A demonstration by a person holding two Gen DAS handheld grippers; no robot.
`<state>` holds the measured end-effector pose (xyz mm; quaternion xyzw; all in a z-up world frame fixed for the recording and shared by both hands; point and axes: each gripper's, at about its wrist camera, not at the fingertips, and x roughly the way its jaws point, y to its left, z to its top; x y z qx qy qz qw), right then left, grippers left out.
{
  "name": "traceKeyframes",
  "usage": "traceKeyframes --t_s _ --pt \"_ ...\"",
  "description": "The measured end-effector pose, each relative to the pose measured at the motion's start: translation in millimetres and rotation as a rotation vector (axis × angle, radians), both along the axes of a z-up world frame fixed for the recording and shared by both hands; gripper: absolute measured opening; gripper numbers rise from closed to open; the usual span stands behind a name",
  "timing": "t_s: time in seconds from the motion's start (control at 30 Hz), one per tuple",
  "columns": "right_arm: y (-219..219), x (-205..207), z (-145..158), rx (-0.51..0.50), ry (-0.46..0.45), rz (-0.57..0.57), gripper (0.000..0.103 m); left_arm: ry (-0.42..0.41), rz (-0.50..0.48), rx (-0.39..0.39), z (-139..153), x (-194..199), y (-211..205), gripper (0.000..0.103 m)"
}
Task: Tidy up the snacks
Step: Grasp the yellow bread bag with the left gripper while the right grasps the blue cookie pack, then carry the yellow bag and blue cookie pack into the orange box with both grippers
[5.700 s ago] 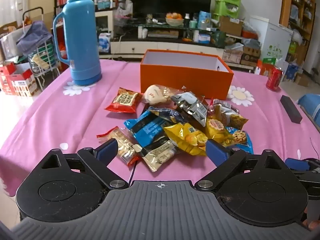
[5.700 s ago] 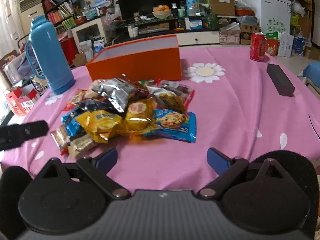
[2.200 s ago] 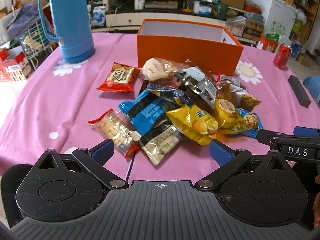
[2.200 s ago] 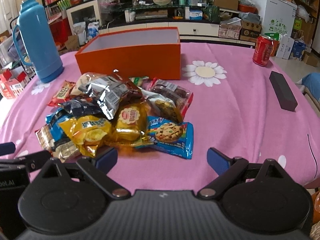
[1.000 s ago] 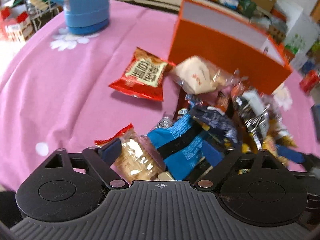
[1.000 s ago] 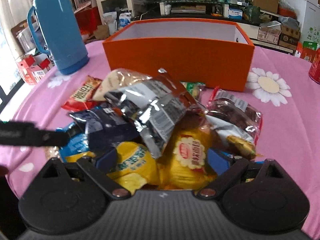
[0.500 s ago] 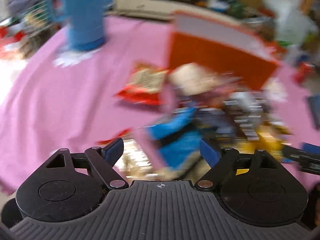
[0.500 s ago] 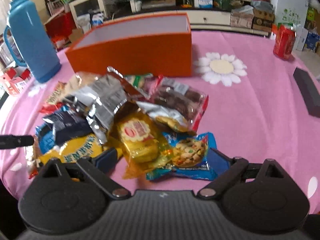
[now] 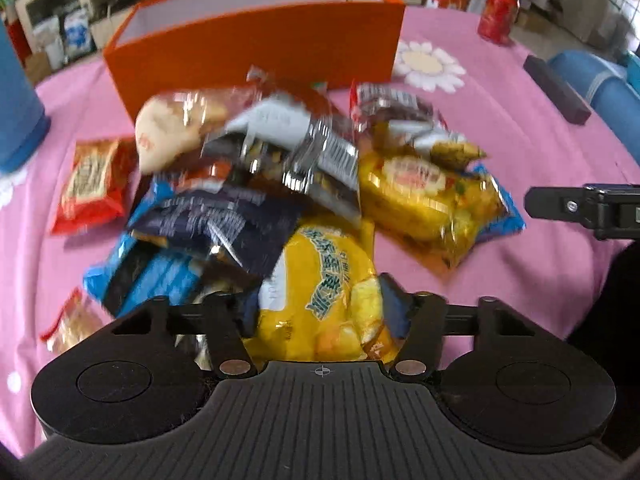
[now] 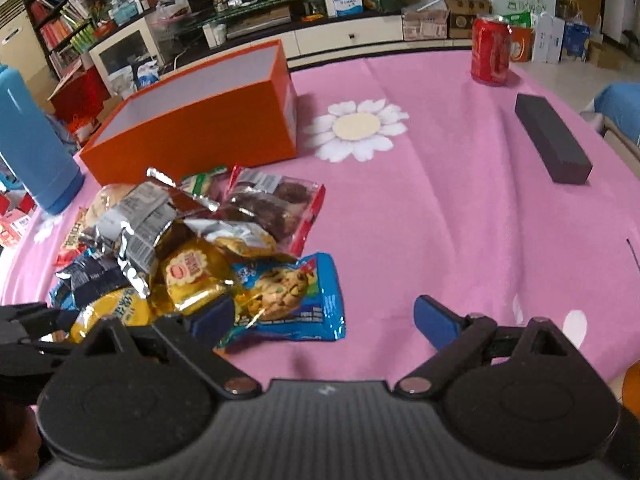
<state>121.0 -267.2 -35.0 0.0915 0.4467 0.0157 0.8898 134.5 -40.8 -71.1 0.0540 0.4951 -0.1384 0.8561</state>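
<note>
A pile of snack packs lies on the pink cloth in front of an open orange box [image 9: 256,52] [image 10: 200,136]. My left gripper [image 9: 320,308] has its jaws closing on a yellow snack pack [image 9: 324,280] at the pile's near edge, and both blue pads press its sides. My right gripper [image 10: 322,318] is open, low over the cloth. A blue cookie pack [image 10: 288,300] lies just inside its left finger. The right gripper's finger [image 9: 580,210] shows at the right edge of the left wrist view. A silver pack [image 9: 304,148] tops the pile.
A blue thermos [image 10: 28,140] stands left of the box. A red can [image 10: 490,50] and a black block [image 10: 552,144] sit on the right of the pink tablecloth [image 10: 460,220]. A red pack [image 9: 92,180] lies apart at the left.
My left gripper swung right across the pile and its wide jaws came in on the yellow pack. My right gripper shifted right, from over the pile's middle to the blue cookie pack.
</note>
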Motion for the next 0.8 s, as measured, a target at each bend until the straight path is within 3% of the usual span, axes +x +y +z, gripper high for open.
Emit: traceKeyframes --t_s 0.07,0.2,0.43,0.63,0.8 --pt "2 1 -5 0.0 0.016 0.017 0.095 0.03 0.018 -0.019 -1 -8 13 0.011" --pt "13 5 -13 -0.018 0.036 0.074 0.095 0.082 0.049 -0.065 -4 -28 39 0.012" --pt "43 30 -35 -0.126 0.05 0.229 0.095 0.086 0.063 -0.058 -8 -29 39 0.023" --pt "55 39 -47 -0.154 0.027 0.351 0.095 0.081 0.057 -0.04 -11 -25 31 0.025" --pt "57 17 -39 -0.108 0.102 0.4 0.095 0.08 0.059 -0.047 -12 -26 38 0.029"
